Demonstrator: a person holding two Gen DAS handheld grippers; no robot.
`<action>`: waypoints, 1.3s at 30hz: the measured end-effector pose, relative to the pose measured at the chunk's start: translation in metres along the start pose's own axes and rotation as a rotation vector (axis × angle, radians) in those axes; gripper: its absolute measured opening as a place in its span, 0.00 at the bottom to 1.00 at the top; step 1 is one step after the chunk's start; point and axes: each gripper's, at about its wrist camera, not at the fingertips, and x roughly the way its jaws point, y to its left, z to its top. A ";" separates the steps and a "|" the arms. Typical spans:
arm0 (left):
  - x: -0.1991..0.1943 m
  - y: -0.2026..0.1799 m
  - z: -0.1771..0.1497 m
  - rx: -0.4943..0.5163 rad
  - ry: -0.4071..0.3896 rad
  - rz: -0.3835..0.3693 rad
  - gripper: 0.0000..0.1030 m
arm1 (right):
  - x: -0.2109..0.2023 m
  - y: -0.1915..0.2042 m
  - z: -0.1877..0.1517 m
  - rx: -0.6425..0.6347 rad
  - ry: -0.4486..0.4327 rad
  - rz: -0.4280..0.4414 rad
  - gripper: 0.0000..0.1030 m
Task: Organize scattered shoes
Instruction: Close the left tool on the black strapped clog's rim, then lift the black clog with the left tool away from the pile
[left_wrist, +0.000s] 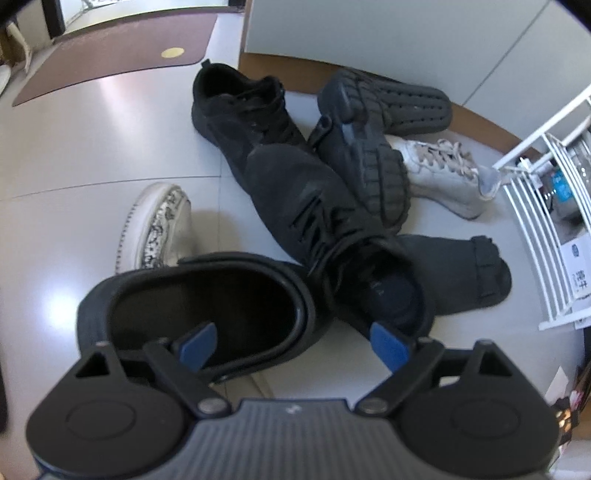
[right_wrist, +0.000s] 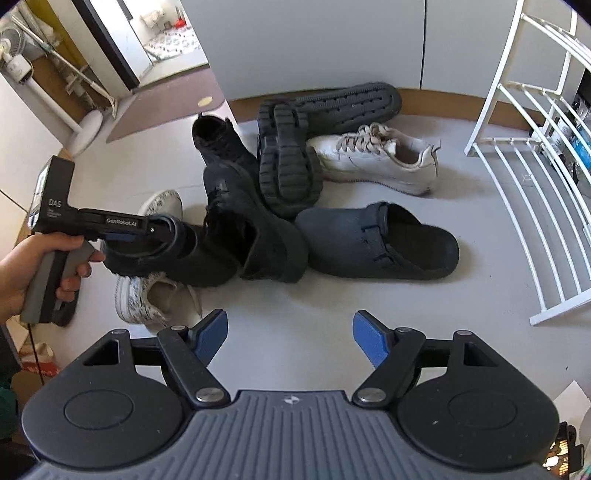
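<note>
Wide-open left gripper (left_wrist: 291, 347) straddles the dark rubber clog's (left_wrist: 207, 310) rim without pinching; beside it, the black suede boot (left_wrist: 314, 206) overlaps and could drag along. Right gripper (right_wrist: 290, 338) gapes empty.

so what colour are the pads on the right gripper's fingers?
Blue pads on black fingers; clearest in the right wrist view.

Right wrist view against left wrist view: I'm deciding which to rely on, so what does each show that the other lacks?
Only the right wrist view shows the hand holding the left gripper at a dark clog, and a fan. Only the left wrist view looks into that clog's opening. Both show the white sneaker, the upturned soles and the white rack.
</note>
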 end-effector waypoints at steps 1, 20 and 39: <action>0.004 0.000 -0.001 0.017 -0.002 0.006 0.89 | 0.002 0.000 -0.001 -0.003 0.007 -0.007 0.77; 0.044 0.006 -0.027 0.049 -0.068 -0.046 0.28 | 0.019 0.016 -0.007 -0.043 0.092 -0.043 0.77; 0.004 0.017 -0.047 0.046 -0.137 -0.134 0.13 | 0.022 0.023 -0.011 -0.115 0.102 -0.077 0.77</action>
